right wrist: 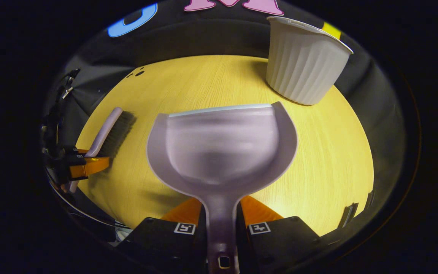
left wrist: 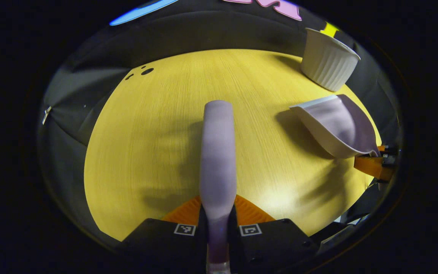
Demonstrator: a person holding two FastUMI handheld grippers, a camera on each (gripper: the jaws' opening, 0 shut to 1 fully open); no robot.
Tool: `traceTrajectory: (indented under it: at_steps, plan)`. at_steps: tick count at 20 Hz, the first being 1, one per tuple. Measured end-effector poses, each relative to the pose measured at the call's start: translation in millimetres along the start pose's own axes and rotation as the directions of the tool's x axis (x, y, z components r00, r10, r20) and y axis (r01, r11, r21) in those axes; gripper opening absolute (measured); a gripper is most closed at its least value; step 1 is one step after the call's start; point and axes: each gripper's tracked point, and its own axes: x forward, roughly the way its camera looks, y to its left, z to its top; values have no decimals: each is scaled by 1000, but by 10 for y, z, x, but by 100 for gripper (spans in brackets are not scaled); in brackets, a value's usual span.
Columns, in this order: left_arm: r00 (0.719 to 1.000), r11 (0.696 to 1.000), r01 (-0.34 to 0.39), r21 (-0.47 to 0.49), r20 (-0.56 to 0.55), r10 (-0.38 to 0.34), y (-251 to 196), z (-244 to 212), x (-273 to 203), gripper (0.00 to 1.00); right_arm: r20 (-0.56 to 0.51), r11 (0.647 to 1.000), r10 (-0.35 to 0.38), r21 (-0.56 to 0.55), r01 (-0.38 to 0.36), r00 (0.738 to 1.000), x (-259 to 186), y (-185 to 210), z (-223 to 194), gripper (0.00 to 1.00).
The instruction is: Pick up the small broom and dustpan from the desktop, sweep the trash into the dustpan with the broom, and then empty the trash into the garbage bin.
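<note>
My left gripper is shut on the lilac broom, whose back runs straight ahead above the yellow wooden table. In the right gripper view the broom shows its dark bristles, held low over the table's left side by the left gripper. My right gripper is shut on the handle of the lilac dustpan, which hangs above the table with its mouth facing away. In the left gripper view the dustpan is to the right, with the right gripper behind it. The dustpan's scoop looks empty.
A white ribbed bin stands upright at the table's far right corner, also seen as the bin beyond the dustpan. A few small dark specks lie near the far left edge. Dark cloth walls close in behind the table.
</note>
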Motion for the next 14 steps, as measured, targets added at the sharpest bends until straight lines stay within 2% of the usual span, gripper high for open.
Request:
traceTrajectory:
  at_steps: [1,2,6,8,9,10,11,14]
  plan:
    - [1000,1000,-9,8,-16,10,12,-22,14,27,-2,1000,1,-2,-1,1000,21,18,-6,36]
    - [1000,1000,-17,13,-21,18,27,-19,29,30,-7,1000,1,-2,-1,1000,30,23,-13,36]
    - [999,998,-34,47,-27,35,47,20,53,31,-35,1000,8,14,-8,999,39,79,-78,37]
    - [999,997,-39,60,-9,39,76,57,42,34,-14,1000,16,15,-15,1000,25,99,-66,39]
    - [999,997,-46,69,13,45,82,85,4,34,-8,1000,15,12,-15,1000,31,82,-51,33]
    - [999,997,-31,72,33,29,30,115,-49,45,-6,1000,19,10,-19,1000,7,82,-36,43]
    - [998,998,-16,66,57,13,-25,138,-100,48,-2,999,29,13,-29,1000,-14,89,-19,46]
    - [992,999,14,39,121,-19,-137,179,-406,99,40,999,43,14,-43,998,-82,83,80,100]
